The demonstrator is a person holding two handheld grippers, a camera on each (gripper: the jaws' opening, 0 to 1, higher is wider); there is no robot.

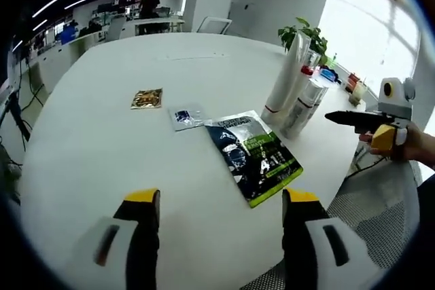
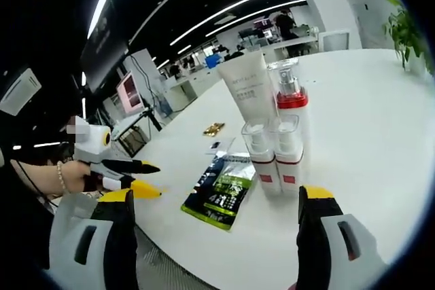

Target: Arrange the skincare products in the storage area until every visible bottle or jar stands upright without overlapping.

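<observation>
Both grippers, left (image 1: 221, 219) & right (image 2: 216, 219), jaws apart, empty. Risk: right nudging the upright white red-capped bottles (image 2: 277, 157), toppling the tall white tube (image 2: 248, 89) beside them.

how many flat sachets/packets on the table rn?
3, all lying flat: a gold sachet farthest out, a small blue-grey sachet beside it, and the large dark-and-green packet nearest the bottles. Bottles may hide more.

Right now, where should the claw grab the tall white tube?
Probably around the middle of the tall white tube, from its open side away from the pump bottle. It stands upright on its cap, wider at the top, with bottles crowding its other side.
</observation>
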